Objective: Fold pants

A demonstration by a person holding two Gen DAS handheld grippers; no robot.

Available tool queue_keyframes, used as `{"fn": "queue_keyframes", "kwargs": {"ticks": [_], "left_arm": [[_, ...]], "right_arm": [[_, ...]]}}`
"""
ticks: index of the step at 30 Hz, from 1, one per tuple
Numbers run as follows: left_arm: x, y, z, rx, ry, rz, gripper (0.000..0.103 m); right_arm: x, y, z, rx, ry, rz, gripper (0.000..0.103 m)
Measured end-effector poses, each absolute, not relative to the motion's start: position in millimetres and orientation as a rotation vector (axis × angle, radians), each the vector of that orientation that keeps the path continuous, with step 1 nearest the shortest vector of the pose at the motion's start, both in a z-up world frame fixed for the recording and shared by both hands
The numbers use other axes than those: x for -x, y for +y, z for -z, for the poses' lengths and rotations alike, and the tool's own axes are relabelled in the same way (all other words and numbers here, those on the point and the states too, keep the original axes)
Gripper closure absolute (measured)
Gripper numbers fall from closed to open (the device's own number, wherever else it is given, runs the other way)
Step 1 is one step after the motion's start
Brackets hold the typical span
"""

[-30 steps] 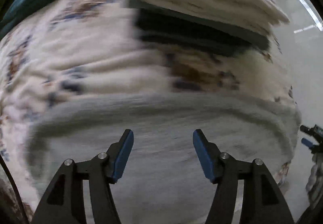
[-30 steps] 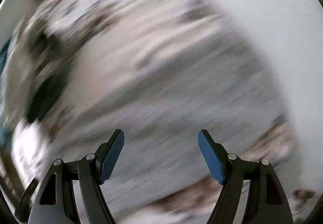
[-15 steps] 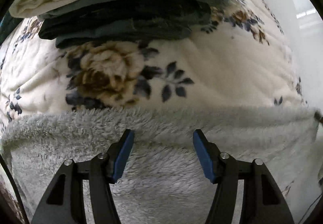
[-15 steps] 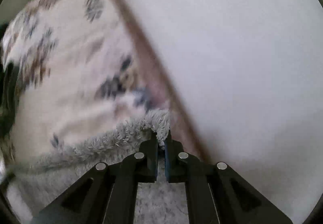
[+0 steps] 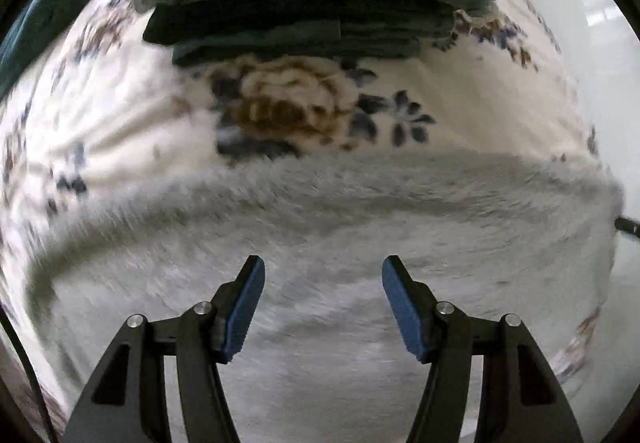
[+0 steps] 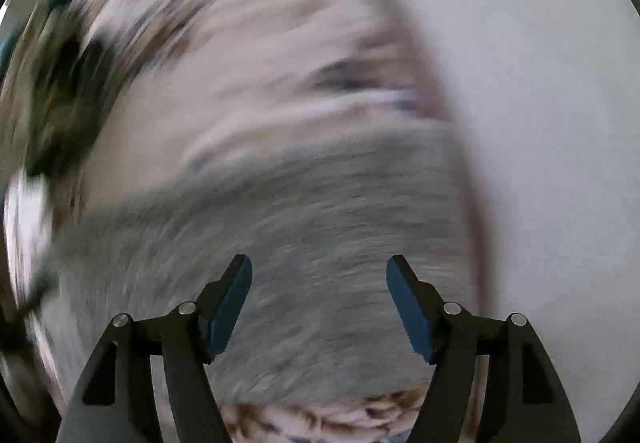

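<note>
Pants (image 5: 360, 243): grey fleece, spread flat on the floral blanket (image 5: 140, 115), apparently partly folded; further folds likely remain. Left gripper (image 5: 323, 307) stands wide and empty above them. Right gripper (image 6: 319, 303) jaws are opening, nothing between them.

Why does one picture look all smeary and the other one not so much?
Right wrist view: motion blur streaks the grey fluffy pants and flowered blanket; only the right gripper stays sharp. Left wrist view: milder blur, folded clothes stack readable, fisheye bending everything round.
</note>
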State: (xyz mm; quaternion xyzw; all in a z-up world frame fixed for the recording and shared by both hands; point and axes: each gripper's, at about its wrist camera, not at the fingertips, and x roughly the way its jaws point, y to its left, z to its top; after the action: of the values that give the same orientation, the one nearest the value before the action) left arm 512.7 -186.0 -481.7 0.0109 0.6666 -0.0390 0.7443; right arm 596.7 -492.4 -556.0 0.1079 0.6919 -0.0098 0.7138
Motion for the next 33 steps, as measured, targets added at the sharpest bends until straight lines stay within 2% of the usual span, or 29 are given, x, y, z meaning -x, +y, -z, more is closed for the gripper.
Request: {"fn": "queue_keyframes", "kwargs": {"ticks": [3, 7, 11, 14, 15, 16, 17, 18, 19, 20, 24, 30, 33], "left_arm": [[-537.4, -197.9, 492.2, -0.181, 1.503, 0.204, 0.044], [-572.0, -224.0, 529.1, -0.403, 1.617, 0.368, 0.044], [-586.9, -234.6, 566.6, -0.504, 1.746, 0.491, 0.044], [-591.4, -236.1, 577.0, -0.501, 1.78, 0.543, 0.044], [-591.0, -236.1, 576.6, -0.497, 1.772, 0.55, 0.045], [-589.7, -237.6, 575.3, -0.498, 1.762, 0.565, 0.057], [-585.6, -238.3, 572.6, -0.508, 1.748, 0.583, 0.069], [-580.4, -238.7, 569.5, -0.526, 1.728, 0.583, 0.074], [-574.7, -237.4, 566.6, -0.528, 1.718, 0.589, 0.085], [-569.4, -237.0, 562.2, -0.535, 1.699, 0.596, 0.091], [-555.9, -228.2, 540.0, -0.469, 1.651, 0.561, 0.095], [-516.2, -215.2, 472.5, -0.326, 1.483, 0.458, 0.096], [-481.9, -208.6, 436.5, -0.247, 1.403, 0.429, 0.096]], "right_arm": [[-628.8, -404.4, 563.2, 0.076, 1.604, -0.273, 0.022], [-659.0, -296.1, 586.1, 0.516, 1.608, -0.57, 0.021], [-676.9, -246.4, 622.6, 0.739, 1.649, -0.694, 0.021], [-685.0, -239.4, 649.2, 0.782, 1.735, -0.725, 0.021], [-686.4, -240.4, 652.1, 0.778, 1.742, -0.724, 0.026], [-687.1, -241.6, 652.2, 0.767, 1.745, -0.725, 0.033], [-687.4, -245.8, 648.2, 0.723, 1.749, -0.737, 0.054], [-686.9, -249.7, 642.8, 0.689, 1.742, -0.744, 0.075], [-686.3, -256.2, 632.7, 0.628, 1.725, -0.748, 0.083], [-685.2, -259.9, 627.2, 0.607, 1.71, -0.747, 0.091], [-672.3, -288.2, 586.7, 0.508, 1.605, -0.718, 0.094], [-623.0, -319.6, 525.4, 0.467, 1.455, -0.682, 0.095], [-597.0, -304.0, 483.2, 0.444, 1.389, -0.63, 0.095]]}}
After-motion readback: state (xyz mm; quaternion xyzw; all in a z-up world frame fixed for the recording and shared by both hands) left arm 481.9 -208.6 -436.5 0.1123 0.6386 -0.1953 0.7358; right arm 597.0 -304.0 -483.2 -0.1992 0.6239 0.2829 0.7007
